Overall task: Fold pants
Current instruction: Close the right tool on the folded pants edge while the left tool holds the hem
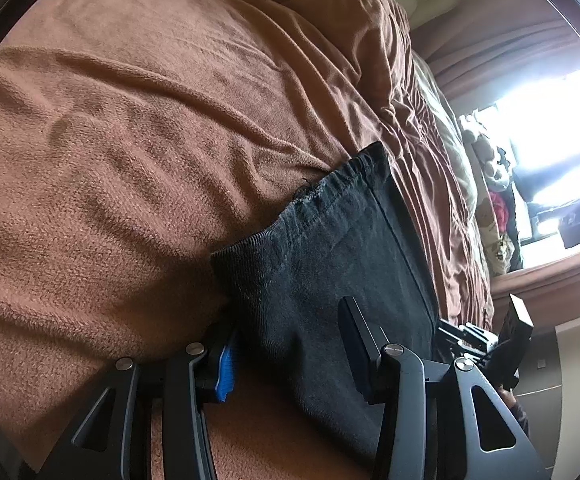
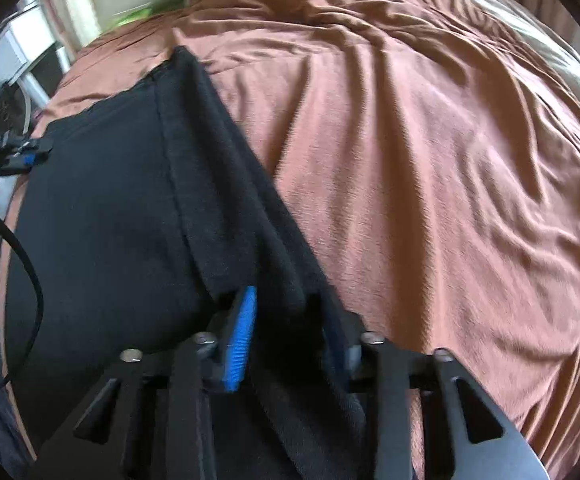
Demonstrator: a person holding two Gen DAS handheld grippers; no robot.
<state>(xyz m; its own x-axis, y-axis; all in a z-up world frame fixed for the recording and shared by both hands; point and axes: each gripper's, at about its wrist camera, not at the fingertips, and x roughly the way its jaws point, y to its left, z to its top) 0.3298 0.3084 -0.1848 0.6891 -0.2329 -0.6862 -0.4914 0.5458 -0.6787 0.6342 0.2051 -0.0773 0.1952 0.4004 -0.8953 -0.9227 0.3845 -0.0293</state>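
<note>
Black pants [image 1: 329, 240] lie folded on a brown fleece blanket [image 1: 110, 140] that covers the bed. The left gripper [image 1: 290, 344] has its fingers apart with the near edge of the pants between them; its blue-padded finger [image 1: 226, 372] sits at the cloth's edge, but whether the pads actually press the cloth I cannot tell. The right gripper [image 2: 290, 340] is clamped on a thick fold of the pants [image 2: 130, 200]: one blue pad [image 2: 242, 340] shows, the other is mostly buried in dark cloth. Beyond the fingers the elastic waistband [image 1: 341, 178] is frayed. The right view is blurred.
</note>
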